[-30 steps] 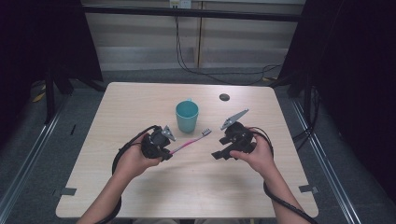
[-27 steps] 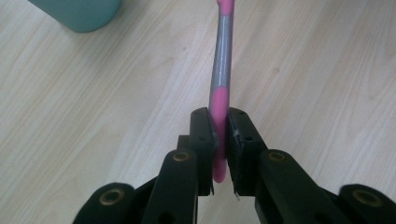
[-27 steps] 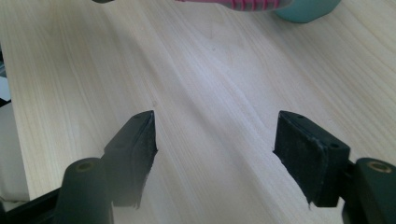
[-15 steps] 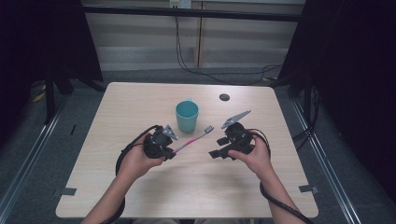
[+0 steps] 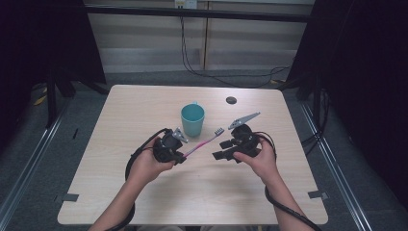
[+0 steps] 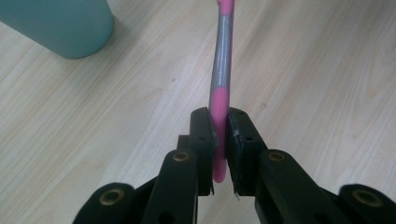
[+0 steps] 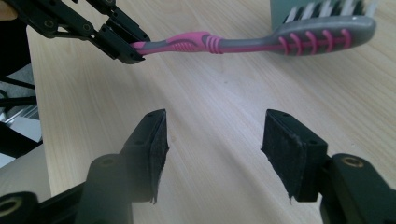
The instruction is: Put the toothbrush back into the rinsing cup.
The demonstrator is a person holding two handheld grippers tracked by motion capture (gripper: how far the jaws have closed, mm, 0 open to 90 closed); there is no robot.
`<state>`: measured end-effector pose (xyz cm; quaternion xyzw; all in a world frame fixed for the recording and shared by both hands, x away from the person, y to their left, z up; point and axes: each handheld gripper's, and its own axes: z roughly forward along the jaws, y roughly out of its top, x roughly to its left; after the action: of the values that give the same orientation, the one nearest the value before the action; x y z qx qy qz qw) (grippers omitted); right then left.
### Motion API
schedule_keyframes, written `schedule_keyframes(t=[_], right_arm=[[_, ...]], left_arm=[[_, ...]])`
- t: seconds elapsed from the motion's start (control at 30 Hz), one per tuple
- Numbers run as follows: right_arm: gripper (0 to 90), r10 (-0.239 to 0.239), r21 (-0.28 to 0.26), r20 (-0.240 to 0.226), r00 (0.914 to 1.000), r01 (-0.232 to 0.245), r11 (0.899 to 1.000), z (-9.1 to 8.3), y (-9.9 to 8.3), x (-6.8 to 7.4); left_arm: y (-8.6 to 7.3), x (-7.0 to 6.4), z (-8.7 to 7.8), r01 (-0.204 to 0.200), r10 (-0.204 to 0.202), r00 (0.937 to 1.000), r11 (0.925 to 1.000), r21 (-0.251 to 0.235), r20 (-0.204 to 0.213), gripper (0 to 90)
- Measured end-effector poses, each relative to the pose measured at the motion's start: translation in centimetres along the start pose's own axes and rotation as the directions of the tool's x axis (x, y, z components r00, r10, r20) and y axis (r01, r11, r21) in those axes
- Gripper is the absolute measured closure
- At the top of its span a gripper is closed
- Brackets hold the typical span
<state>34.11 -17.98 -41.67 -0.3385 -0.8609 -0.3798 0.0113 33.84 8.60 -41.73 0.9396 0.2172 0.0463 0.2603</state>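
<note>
A pink and grey toothbrush [image 5: 202, 142] [image 6: 221, 70] [image 7: 243, 43] is held off the table by its handle end, with my left gripper [image 5: 182, 157] [image 6: 218, 135] shut on it. Its bristled head [image 5: 219, 131] points right and away, toward the right gripper. My right gripper [image 5: 220, 154] [image 7: 212, 140] stands open just right of the brush, jaws wide apart with nothing between them. A teal cup [image 5: 192, 120] [image 6: 60, 25] stands upright on the wooden table [image 5: 144, 106] just behind the left gripper.
A small dark round disc [image 5: 231, 100] lies on the table at the back right. Black cables trail from both grippers toward the front edge. Metal rails run along the floor on both sides of the table.
Both grippers drifted slightly; the toothbrush head has moved a little to the right and the right gripper has dipped closer toward it. The left gripper stays shut on the handle.
</note>
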Motion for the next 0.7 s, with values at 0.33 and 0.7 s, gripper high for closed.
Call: schedule_keyframes(t=[0.33, 0.7], right_arm=[[42.9, 0.028, -0.038, -0.011, 0.9996, -0.028, 0.999, 0.27, 0.03, 0.08], [46.3, 0.072, -0.103, -0.030, 0.9969, -0.075, 0.992, 0.13, 0.44, 0.24]], left_arm=[[0.24, -0.41, 0.50, 0.007, -0.006, 0.9999, 0.9998, -0.017, 0.011, 81.8], [0.54, -0.68, 0.66, 0.005, -0.005, 0.9999, 0.9998, -0.019, 0.011, 81.8]])
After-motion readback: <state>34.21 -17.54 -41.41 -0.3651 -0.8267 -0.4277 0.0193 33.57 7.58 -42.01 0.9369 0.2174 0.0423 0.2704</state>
